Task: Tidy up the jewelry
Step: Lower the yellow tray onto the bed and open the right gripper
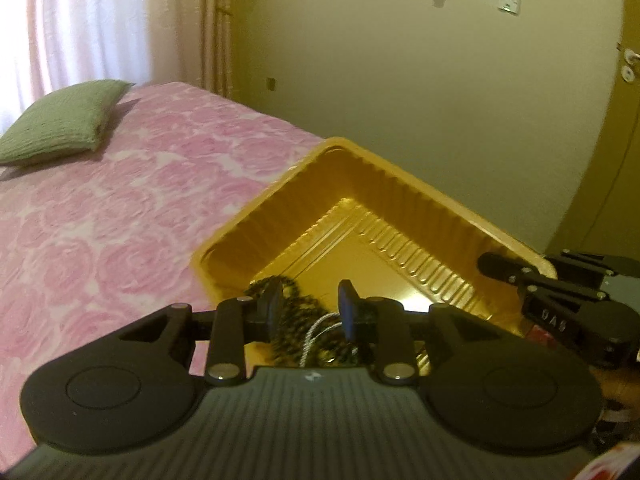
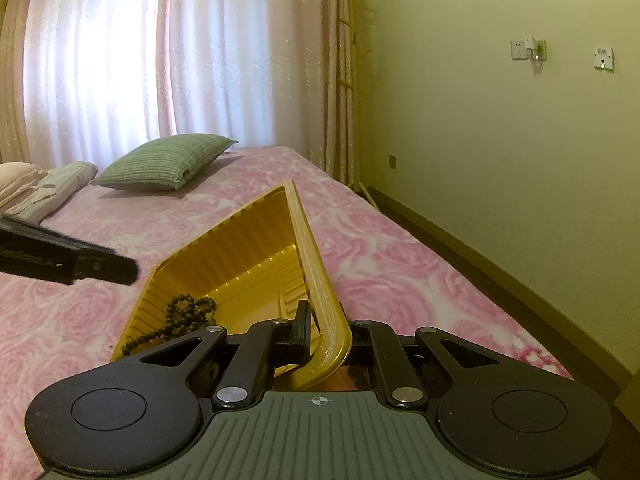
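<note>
A gold ribbed plastic tray (image 1: pixel 404 200) is held tilted above the pink bed. My right gripper (image 2: pixel 326 330) is shut on the tray's near corner rim (image 2: pixel 320 280); it shows at the right edge of the left wrist view (image 1: pixel 552 292). A dark beaded necklace (image 2: pixel 188 314) lies in the tray's low corner, also seen in the left wrist view (image 1: pixel 296 300) with a silver chain (image 1: pixel 320 330) beside it. My left gripper (image 1: pixel 310 304) is open just above the jewelry, holding nothing. Its finger shows at the left in the right wrist view (image 2: pixel 100 266).
The pink rose-patterned bedspread (image 1: pixel 100 240) spreads under the tray. A green pillow (image 2: pixel 168 164) lies at the bed's head, with lighter pillows (image 2: pixel 40 192) beside it. The wall (image 2: pixel 500 160) and floor run along the bed's right side.
</note>
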Demonstrator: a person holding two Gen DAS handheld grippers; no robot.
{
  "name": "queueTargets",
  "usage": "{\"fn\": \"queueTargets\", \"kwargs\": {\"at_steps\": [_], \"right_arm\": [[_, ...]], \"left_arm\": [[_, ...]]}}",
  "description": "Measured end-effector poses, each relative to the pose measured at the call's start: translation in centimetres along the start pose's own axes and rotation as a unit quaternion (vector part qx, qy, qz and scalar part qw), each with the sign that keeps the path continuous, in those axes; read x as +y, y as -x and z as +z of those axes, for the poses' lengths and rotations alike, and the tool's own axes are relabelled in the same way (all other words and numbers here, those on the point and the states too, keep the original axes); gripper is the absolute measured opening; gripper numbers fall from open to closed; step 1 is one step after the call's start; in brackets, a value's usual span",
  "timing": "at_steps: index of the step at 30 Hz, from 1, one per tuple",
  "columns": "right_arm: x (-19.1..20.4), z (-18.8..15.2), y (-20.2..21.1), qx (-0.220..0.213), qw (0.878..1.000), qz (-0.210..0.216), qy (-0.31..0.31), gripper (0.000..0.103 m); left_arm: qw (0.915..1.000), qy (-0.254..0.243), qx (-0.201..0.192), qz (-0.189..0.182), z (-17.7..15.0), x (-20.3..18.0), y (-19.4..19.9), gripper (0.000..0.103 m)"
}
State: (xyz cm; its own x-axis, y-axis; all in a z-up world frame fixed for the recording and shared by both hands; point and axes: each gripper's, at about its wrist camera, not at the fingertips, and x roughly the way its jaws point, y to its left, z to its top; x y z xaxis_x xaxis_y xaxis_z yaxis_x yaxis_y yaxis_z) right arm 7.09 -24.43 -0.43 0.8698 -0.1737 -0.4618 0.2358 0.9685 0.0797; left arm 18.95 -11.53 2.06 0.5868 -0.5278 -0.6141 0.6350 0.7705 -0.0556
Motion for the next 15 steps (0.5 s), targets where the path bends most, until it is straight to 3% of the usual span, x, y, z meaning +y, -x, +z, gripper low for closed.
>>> {"fn": "queueTargets", "kwargs": {"at_steps": [5,10,15], "right_arm": [[-1.0,-0.1,-0.4,0.012,0.999,0.007,-0.030,0.009],[-4.3,-0.9,-1.6,0.044,0.993,0.033,-0.107,0.009],[-8.0,-2.6,-2.8,0.076,0.971,0.073,-0.213,0.010]], "left_arm": [[0.9988,0.042,-0.004,0.026,-1.8,1.7,2.1,0.029],[0.9944,0.089,-0.002,0.057,-4.4,3.1,4.1,0.037],[0.9881,0.130,0.004,0.082,-6.9,4.0,5.6,0.043]]}}
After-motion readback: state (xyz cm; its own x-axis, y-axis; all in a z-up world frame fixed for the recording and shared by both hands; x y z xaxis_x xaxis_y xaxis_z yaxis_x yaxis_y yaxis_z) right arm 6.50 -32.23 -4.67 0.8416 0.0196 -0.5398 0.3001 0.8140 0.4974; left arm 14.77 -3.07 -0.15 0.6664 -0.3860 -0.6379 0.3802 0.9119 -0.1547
